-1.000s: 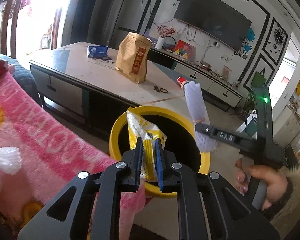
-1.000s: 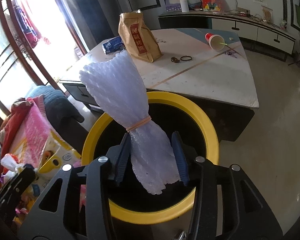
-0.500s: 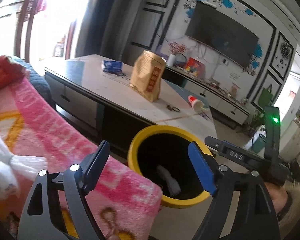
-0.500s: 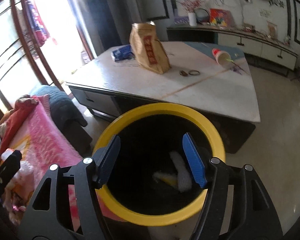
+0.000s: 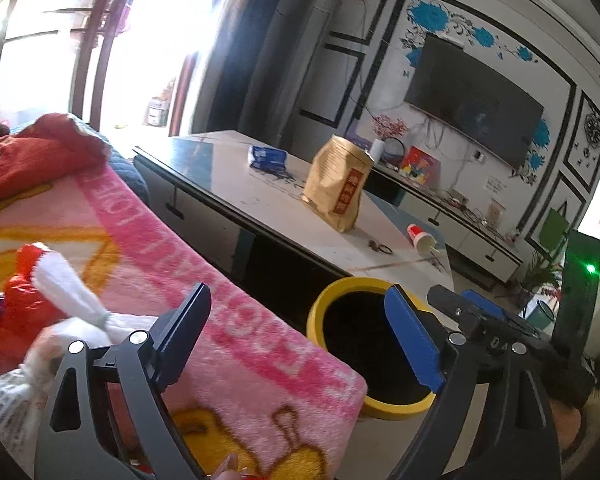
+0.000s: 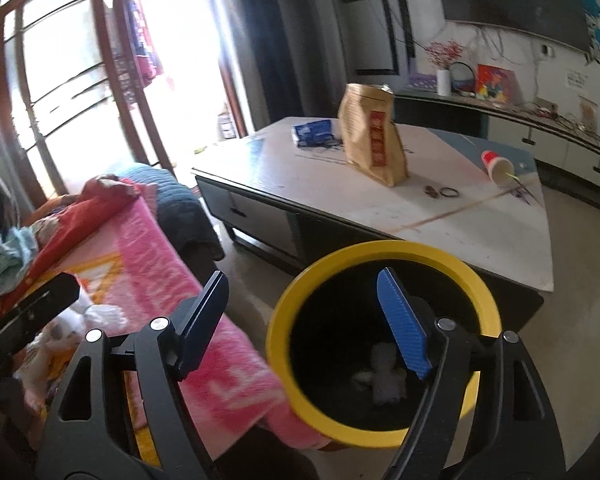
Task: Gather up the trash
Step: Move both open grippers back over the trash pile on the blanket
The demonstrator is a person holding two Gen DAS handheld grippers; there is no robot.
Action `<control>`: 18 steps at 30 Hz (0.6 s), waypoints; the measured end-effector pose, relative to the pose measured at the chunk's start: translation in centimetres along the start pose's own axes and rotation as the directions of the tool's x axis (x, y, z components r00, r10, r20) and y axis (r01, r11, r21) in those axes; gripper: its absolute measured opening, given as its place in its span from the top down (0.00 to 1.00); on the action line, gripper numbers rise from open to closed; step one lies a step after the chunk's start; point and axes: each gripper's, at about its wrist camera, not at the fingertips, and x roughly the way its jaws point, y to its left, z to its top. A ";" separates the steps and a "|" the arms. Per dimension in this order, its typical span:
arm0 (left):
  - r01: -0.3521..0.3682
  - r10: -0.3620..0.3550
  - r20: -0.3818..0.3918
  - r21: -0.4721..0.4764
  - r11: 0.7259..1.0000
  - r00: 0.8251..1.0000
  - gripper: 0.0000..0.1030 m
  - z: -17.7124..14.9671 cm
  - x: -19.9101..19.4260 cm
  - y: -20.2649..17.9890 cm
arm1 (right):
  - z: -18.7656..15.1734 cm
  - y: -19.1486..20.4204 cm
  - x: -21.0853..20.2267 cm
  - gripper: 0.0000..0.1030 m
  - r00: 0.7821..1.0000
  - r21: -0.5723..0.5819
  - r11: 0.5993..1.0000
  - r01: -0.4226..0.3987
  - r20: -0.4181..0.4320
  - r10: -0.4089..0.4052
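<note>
The left tool [image 5: 298,334] stands wide, its jaws opening with nothing between them; past its blue finger sits the yellow-rimmed bin [image 5: 320,312] on the floor, just beside the pink blanket [image 5: 236,320]. The right tool [image 6: 302,316] is likewise wide and opening, empty, and looks down over the same bin [image 6: 380,246]. At the bottom of the dark bin lies the white foam wrap [image 6: 384,376], below and slightly beyond the right tool's blue finger, apart from it. In the left wrist view the inside of the bin is too dark to make anything out.

On the blanket, left of the left tool, lies more trash: a white knotted bag [image 5: 72,300] next to a red wrapper [image 5: 24,304]. Beyond the bin, the tabletop [image 6: 480,232] carries a brown paper bag [image 6: 374,136] standing upright, a blue packet [image 6: 312,132], a tipped red paper cup [image 6: 498,166] and a small ring [image 6: 448,191], all well apart from both tools.
</note>
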 end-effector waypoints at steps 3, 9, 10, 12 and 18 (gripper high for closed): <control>-0.020 0.020 0.021 -0.012 1.000 1.000 0.13 0.3 -1.1 0.8 | -0.2 1.3 -0.3 0.33 1.000 -0.030 0.999 -0.028 0.003 0.028; -0.056 0.058 0.055 -0.033 0.998 0.997 0.13 0.6 -3.0 2.4 | -0.7 3.4 -0.7 0.32 0.997 -0.055 0.995 -0.079 -0.010 0.078; -0.061 0.063 0.058 -0.036 0.997 0.996 0.13 0.6 -3.2 2.5 | -0.7 3.6 -0.7 0.32 0.996 -0.058 0.995 -0.084 -0.012 0.084; -0.078 0.081 0.068 -0.043 0.996 0.994 0.13 0.6 -3.8 3.1 | -1.0 4.3 -0.9 0.32 0.995 -0.068 0.993 -0.101 -0.016 0.100; -0.119 0.125 0.089 -0.068 0.991 0.988 0.13 0.6 -5.5 4.6 | -1.6 6.7 -1.1 0.32 0.989 -0.111 0.983 -0.148 -0.025 0.146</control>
